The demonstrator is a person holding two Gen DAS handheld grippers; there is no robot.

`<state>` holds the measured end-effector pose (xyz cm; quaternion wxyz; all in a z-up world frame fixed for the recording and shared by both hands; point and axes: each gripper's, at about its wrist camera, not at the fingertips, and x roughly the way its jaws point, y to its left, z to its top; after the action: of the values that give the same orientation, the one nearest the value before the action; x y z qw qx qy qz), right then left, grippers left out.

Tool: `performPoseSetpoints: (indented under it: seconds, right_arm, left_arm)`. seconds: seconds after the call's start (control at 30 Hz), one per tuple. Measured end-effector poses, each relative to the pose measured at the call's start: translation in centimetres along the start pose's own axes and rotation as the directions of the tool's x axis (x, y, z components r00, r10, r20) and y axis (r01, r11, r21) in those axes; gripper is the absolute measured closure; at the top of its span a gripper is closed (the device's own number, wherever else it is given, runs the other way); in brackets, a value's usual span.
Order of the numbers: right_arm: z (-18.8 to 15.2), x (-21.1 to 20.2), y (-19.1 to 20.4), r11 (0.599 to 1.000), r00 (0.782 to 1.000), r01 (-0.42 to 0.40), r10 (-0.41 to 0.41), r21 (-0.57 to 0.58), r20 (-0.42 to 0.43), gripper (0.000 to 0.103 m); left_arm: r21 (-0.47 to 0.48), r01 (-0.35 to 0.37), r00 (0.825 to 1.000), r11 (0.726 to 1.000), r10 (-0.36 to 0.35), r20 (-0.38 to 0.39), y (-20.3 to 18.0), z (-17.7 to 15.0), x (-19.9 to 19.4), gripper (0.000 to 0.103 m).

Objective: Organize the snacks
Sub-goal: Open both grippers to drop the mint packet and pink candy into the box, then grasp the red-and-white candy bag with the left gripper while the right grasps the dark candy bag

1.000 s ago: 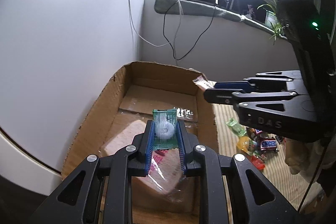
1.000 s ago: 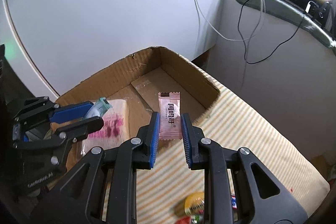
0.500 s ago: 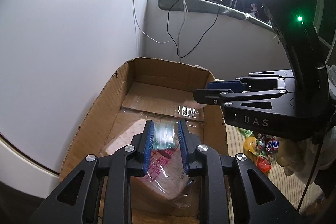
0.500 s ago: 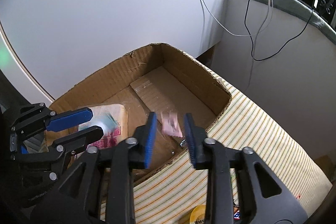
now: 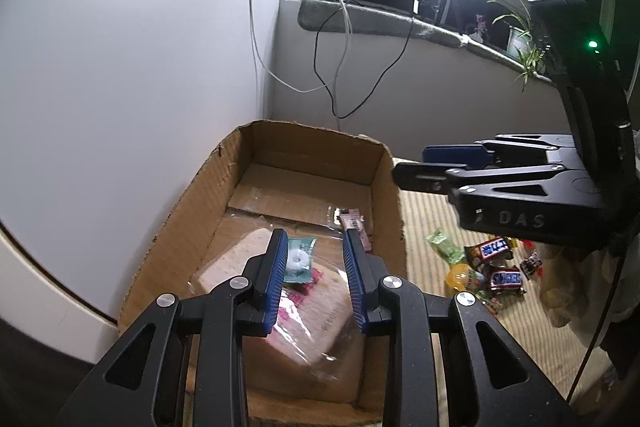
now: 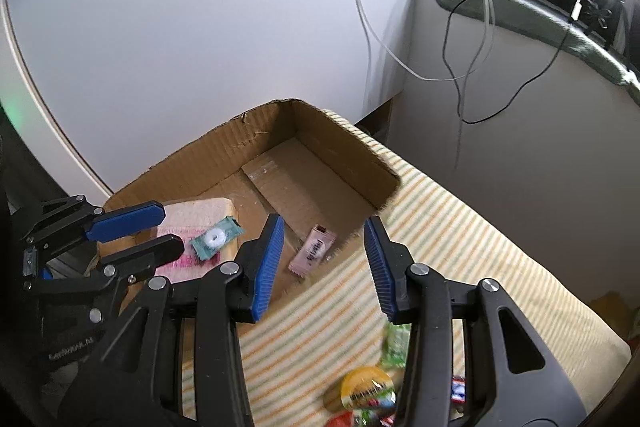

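Note:
An open cardboard box (image 5: 224, 183) (image 6: 328, 139) sits on a striped cloth. Inside it, a green candy with a white ring (image 5: 298, 259) (image 6: 214, 237) lies on a wrapped bread loaf (image 5: 320, 319) (image 6: 192, 215). A pink candy wrapper (image 5: 354, 227) (image 6: 314, 249) lies on the box floor by the right wall. My left gripper (image 5: 316, 259) (image 6: 160, 231) is open and empty above the loaf. My right gripper (image 6: 324, 255) (image 5: 412, 163) is open and empty above the box's right wall.
Loose snacks lie on the striped cloth (image 6: 460, 227) right of the box: a green candy (image 5: 442, 245) (image 6: 396, 341), Snickers bars (image 5: 490, 251), a yellow jelly cup (image 5: 460, 273) (image 6: 366, 387). A white wall stands behind the box; cables hang from the window ledge (image 5: 380, 23).
Both grippers opened. The green candy dropped onto the loaf and the pink candy dropped to the box floor. The right gripper drew back toward the cloth.

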<state>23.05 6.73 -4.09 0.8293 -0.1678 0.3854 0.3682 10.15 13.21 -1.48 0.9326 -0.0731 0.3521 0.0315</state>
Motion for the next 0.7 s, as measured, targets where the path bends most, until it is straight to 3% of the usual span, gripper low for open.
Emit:
performPoseSetpoints:
  seconds: [0.33, 0.43, 0.57, 0.7]
  right_arm:
    - [-3.6, -5.7, -2.9, 0.998, 0.997, 0.059, -0.060, 0.034, 0.040, 0.059]
    - [-5.0, -7.4, -4.2, 0.996, 0.996, 0.075, -0.078, 0.051, 0.046, 0.059]
    - [-7.1, -9.8, -6.1, 0.992, 0.993, 0.098, -0.103, 0.074, 0.062, 0.042]
    - [-9.5, -12.0, -7.7, 0.986, 0.988, 0.134, -0.141, 0.097, 0.064, 0.040]
  left_arm:
    - [0.011, 0.050, 0.999, 0.999, -0.051, 0.010, -3.0, -1.1, -1.8, 0.075]
    - [0.015, 0.070, 0.997, 0.997, -0.071, 0.010, -4.1, -1.5, -2.2, 0.063]
    - [0.027, 0.099, 0.995, 0.995, -0.099, -0.003, -5.9, -2.2, -2.2, 0.059]
    - [0.037, 0.129, 0.991, 0.991, -0.128, -0.028, -7.7, -3.1, -1.8, 0.053]
